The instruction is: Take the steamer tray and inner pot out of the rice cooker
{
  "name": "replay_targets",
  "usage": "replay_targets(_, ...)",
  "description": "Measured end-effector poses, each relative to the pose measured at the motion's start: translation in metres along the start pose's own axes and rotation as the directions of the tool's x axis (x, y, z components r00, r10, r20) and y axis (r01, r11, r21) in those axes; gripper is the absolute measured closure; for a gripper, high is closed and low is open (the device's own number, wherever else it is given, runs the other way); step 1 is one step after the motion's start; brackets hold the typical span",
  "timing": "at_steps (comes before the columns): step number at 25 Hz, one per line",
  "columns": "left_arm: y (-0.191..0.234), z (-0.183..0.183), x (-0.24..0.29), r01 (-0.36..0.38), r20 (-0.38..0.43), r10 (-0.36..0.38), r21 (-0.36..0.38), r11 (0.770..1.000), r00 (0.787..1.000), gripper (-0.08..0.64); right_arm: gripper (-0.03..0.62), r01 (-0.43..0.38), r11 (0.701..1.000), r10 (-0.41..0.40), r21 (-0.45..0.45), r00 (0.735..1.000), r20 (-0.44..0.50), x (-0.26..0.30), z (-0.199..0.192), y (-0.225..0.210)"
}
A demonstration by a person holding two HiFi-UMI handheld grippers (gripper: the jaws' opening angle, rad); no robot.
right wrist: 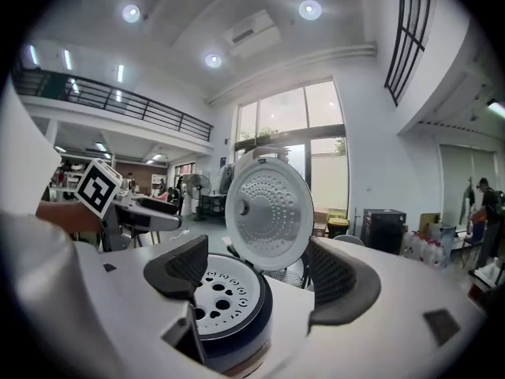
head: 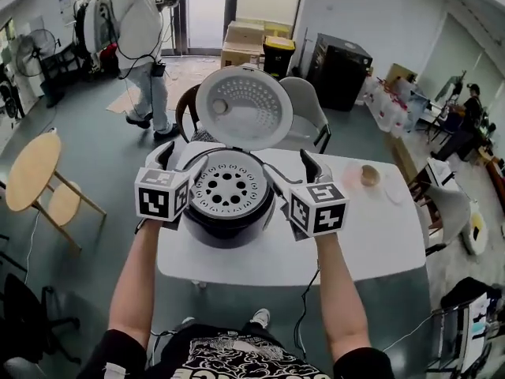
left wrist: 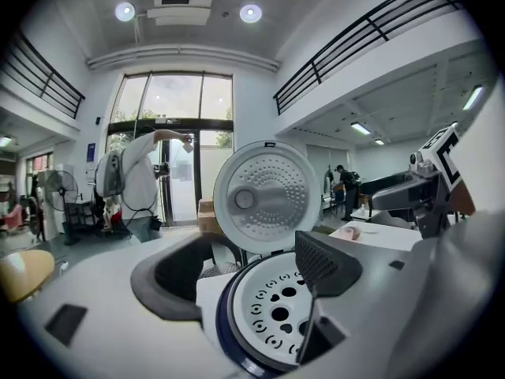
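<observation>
The dark rice cooker [head: 229,226] stands on the white table [head: 371,235] with its round lid [head: 243,106] swung up. The white steamer tray [head: 227,189], dotted with holes, sits in its mouth. My left gripper [head: 175,164] is open at the cooker's left rim. In the left gripper view one jaw hangs over the steamer tray [left wrist: 272,310] and the other stays outside the cooker. My right gripper [head: 300,170] is open at the right rim, its jaws likewise either side of the rim around the steamer tray [right wrist: 217,294]. Neither grips anything. The inner pot is hidden under the tray.
A small tan object [head: 370,175] lies on the table's right part. A grey chair [head: 309,109] stands right behind the table. A person [head: 142,30] stands at the back left, near cardboard boxes [head: 245,42]. A round wooden table [head: 31,170] is at the left.
</observation>
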State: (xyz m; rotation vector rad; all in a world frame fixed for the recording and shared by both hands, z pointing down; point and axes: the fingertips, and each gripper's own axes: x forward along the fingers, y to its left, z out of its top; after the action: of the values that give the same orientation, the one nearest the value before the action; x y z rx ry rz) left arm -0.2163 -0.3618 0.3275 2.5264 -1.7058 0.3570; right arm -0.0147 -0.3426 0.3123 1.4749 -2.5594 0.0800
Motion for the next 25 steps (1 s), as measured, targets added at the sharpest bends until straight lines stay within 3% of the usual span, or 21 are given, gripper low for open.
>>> replay_targets(7, -0.015, -0.010, 0.008, -0.143, -0.029, 0.142, -0.044, 0.989, 0.989, 0.202, 0.196, -0.199, 0.976, 0.199, -0.091, 0.980, -0.008, 0.034, 0.003, -0.022)
replay_targets(12, -0.014, -0.008, -0.005, -0.230, -0.040, 0.227, -0.067, 0.971, 0.973, 0.202, 0.196, -0.347, 0.918, 0.335, -0.194, 0.938, -0.092, 0.050, 0.006, -0.010)
replay_targets(15, -0.014, -0.008, -0.008, -0.259, -0.044, 0.256, -0.070, 0.963, 0.966, 0.202, 0.196, -0.453, 0.841, 0.410, -0.295, 0.890, -0.200, 0.062, -0.005, 0.005)
replay_targets(21, -0.003, -0.025, -0.010, -0.267, -0.071, 0.262, -0.073, 0.961, 0.963, 0.202, 0.196, -0.644, 0.646, 0.499, -0.410, 0.763, -0.412, 0.083, -0.033, 0.051)
replay_targets(23, 0.006, -0.035, -0.009, -0.257, -0.078, 0.251, -0.072, 0.964, 0.965, 0.202, 0.196, -0.698, 0.585, 0.506, -0.413, 0.712, -0.487, 0.092, -0.050, 0.067)
replay_targets(25, 0.013, -0.043, -0.008, -0.244, -0.085, 0.238, -0.068, 0.967, 0.968, 0.202, 0.176, -0.758, 0.524, 0.504, -0.388, 0.644, -0.576, 0.096, -0.071, 0.081)
